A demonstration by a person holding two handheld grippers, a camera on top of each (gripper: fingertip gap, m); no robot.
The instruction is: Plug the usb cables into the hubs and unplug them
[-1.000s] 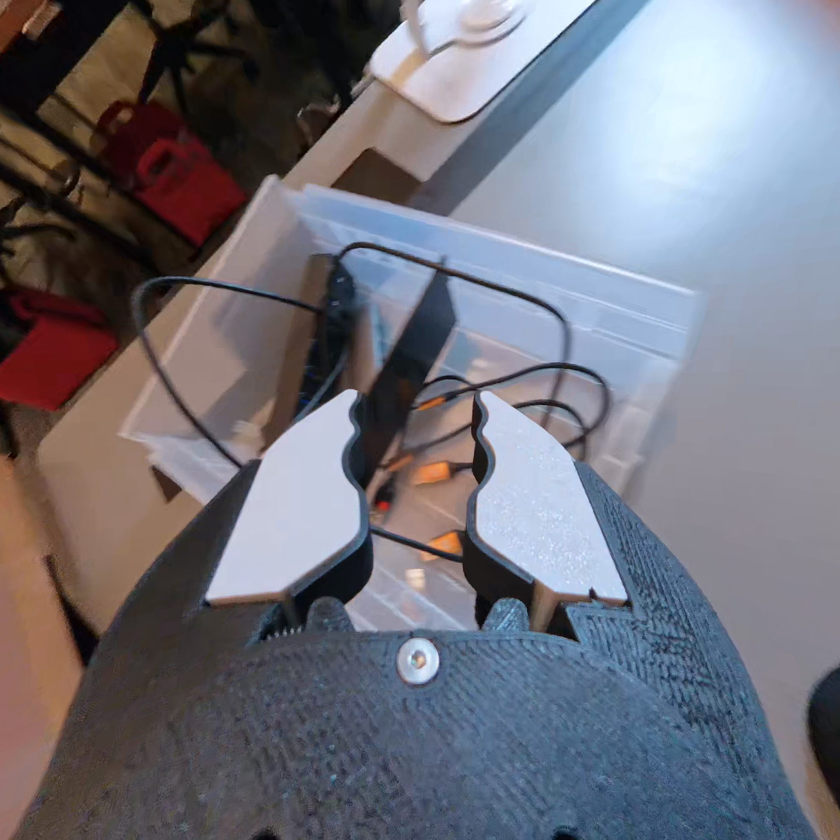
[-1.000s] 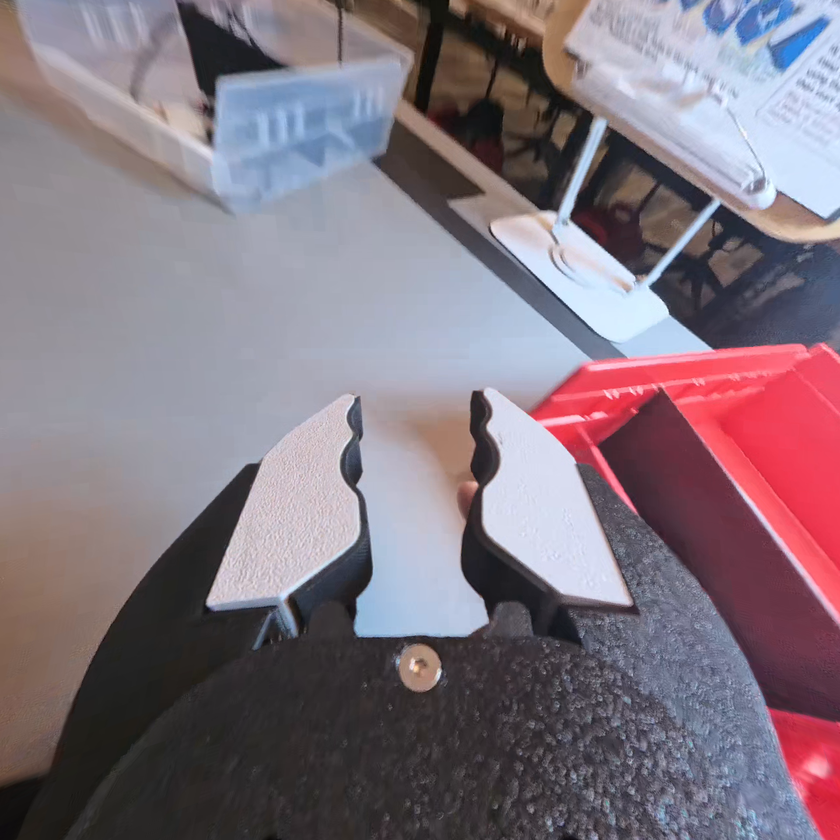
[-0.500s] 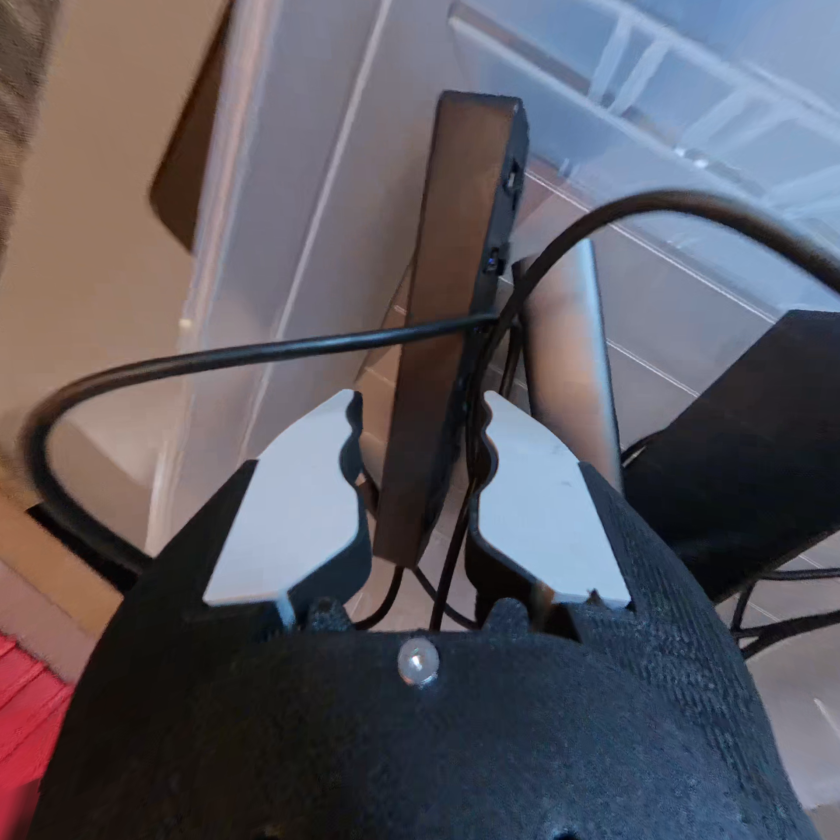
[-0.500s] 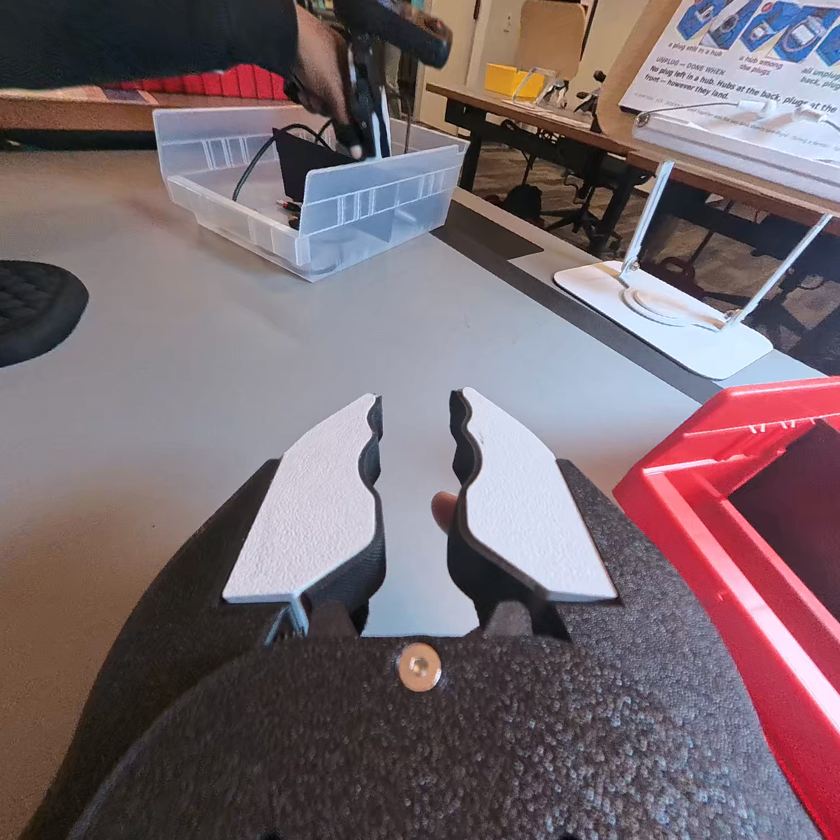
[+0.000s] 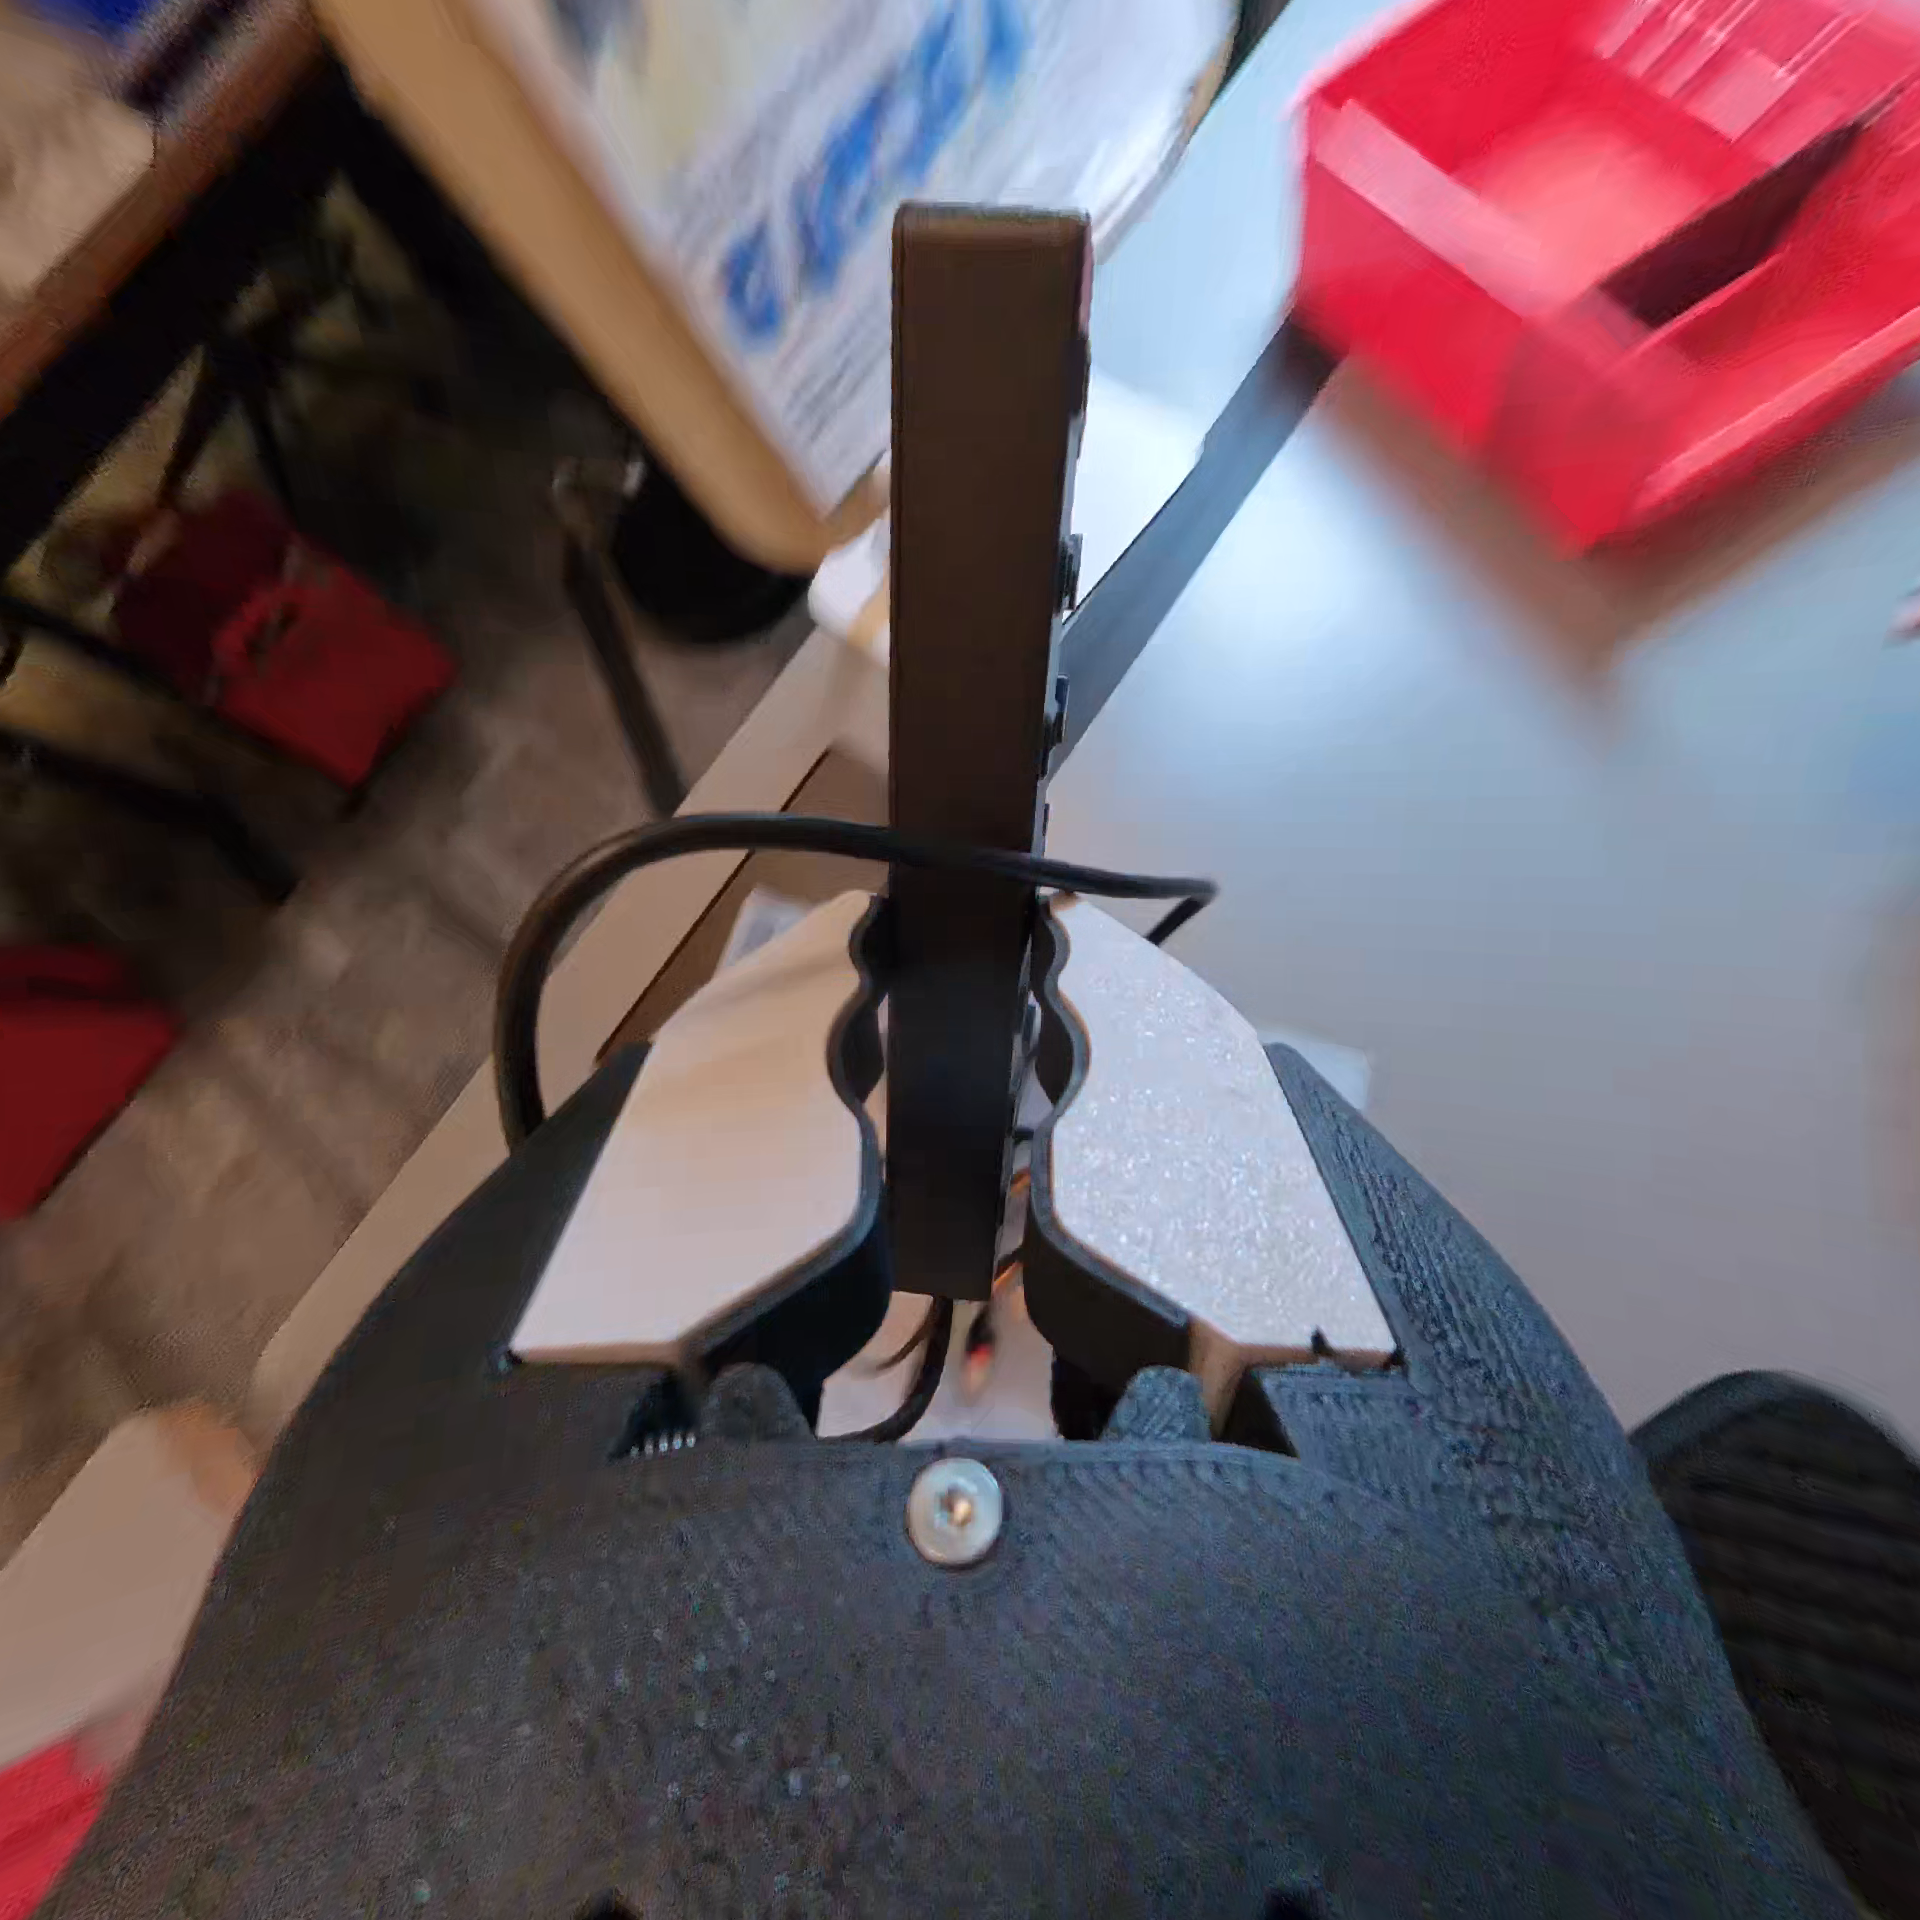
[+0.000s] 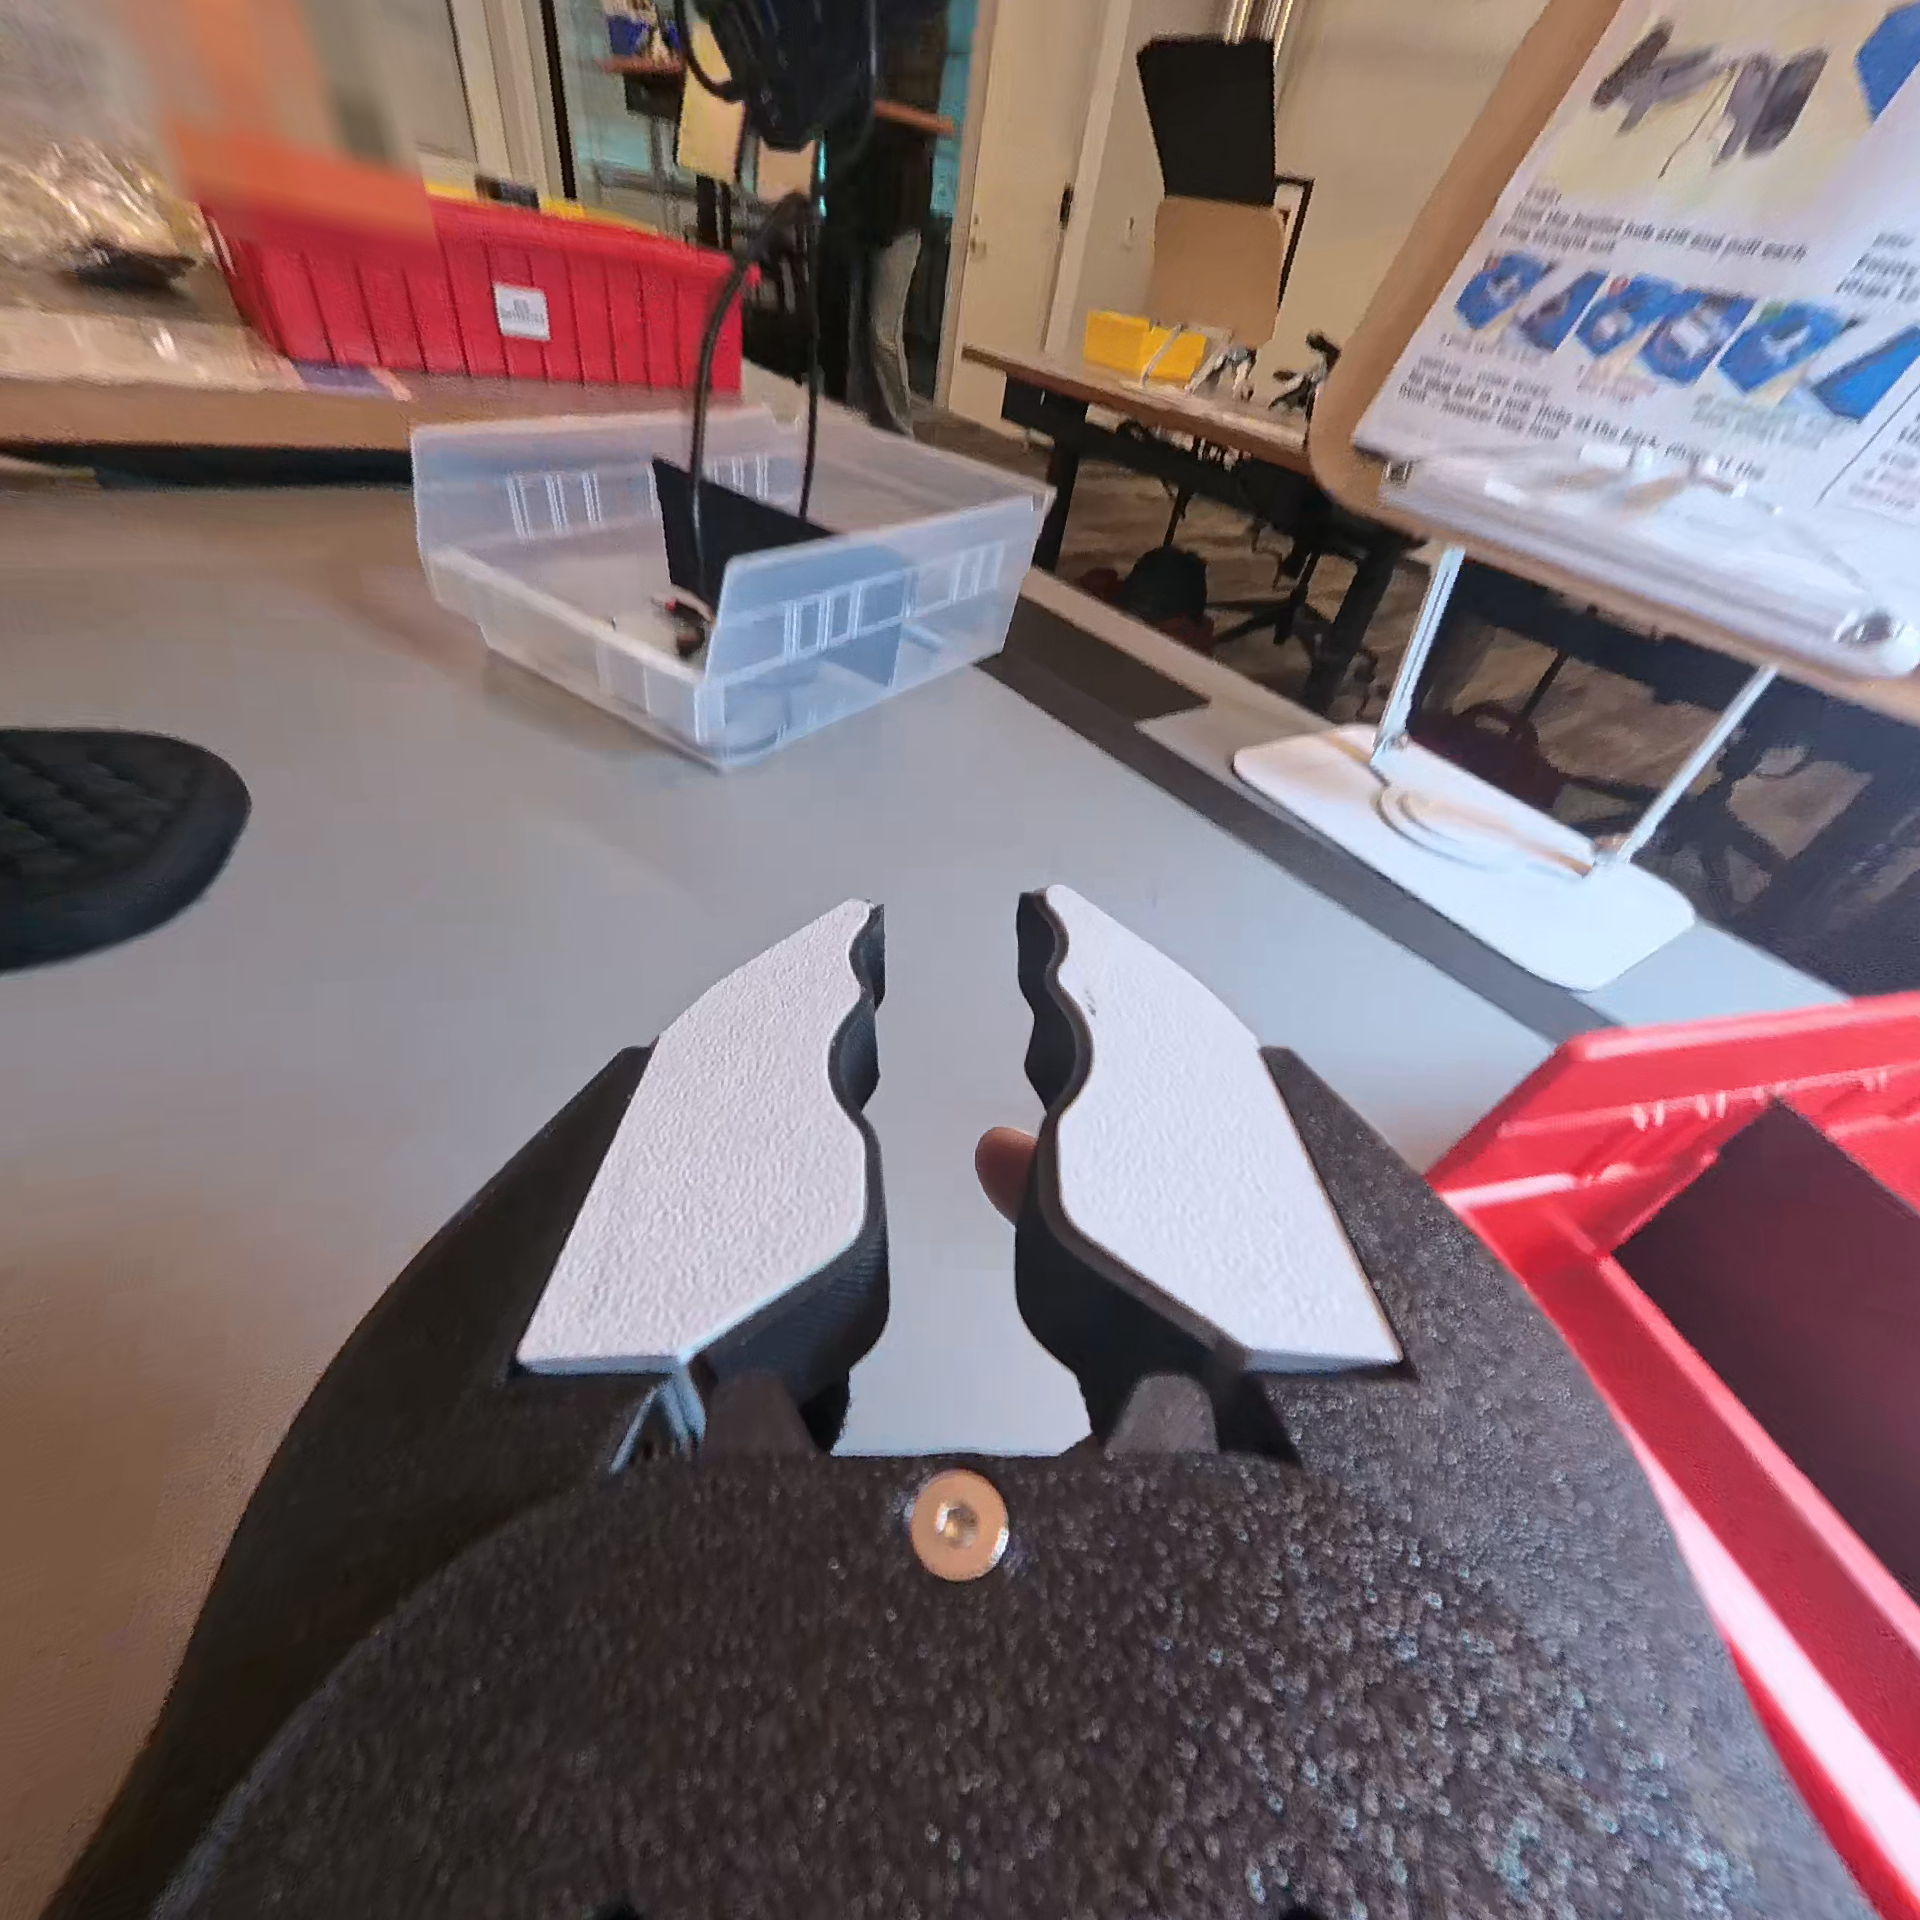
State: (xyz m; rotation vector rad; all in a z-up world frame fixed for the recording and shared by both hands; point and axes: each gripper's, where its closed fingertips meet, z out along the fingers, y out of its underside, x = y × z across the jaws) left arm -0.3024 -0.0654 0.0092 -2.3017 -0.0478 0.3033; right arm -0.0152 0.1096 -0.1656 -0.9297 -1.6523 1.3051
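Lifted clear of the clear bin (image 6: 727, 582), the left hand-held gripper (image 5: 956, 997) clamps the hub (image 5: 977, 582); the right hand-held gripper (image 6: 951, 966) gapes.

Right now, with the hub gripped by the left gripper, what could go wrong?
1. A black cable loops across the hub just above the left gripper; it may snag or drag.
2. The hub is pinched near one end, so it could pivot.
3. The right gripper is open and empty, offering no support.

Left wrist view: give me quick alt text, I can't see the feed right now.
The left claw is shut on a dark slab-shaped hub, held on edge above the grey table. A black cable loops across the hub, and a blurred red bin sits at upper right.
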